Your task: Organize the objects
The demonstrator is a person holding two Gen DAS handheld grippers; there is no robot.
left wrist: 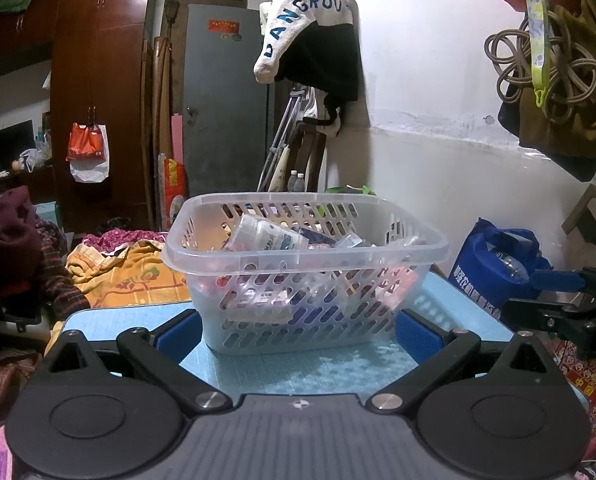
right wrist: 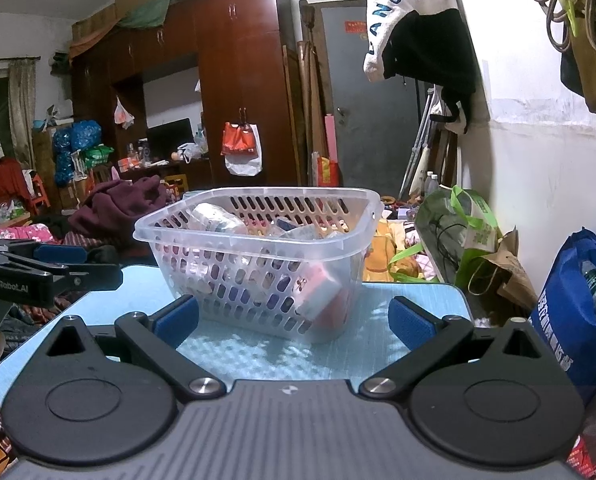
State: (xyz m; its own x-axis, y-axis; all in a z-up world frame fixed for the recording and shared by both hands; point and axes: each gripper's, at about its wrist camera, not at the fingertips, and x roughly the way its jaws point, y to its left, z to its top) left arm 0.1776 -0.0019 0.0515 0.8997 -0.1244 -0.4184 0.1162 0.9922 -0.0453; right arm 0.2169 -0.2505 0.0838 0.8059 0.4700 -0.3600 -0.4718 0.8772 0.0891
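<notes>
From my remote station: a pale blue textured bench [left wrist: 338, 372] carries a single clear slotted plastic basket [left wrist: 298, 256], standing upright near the middle, packed with bottles and small packets [right wrist: 322, 300].

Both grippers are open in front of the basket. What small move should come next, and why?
Probably ease both grippers forward to the basket's sides. The left gripper and right gripper are open and empty, the items already lie inside the basket, and nothing loose shows on the blue table, so moving the basket itself seems the likely next step.
</notes>
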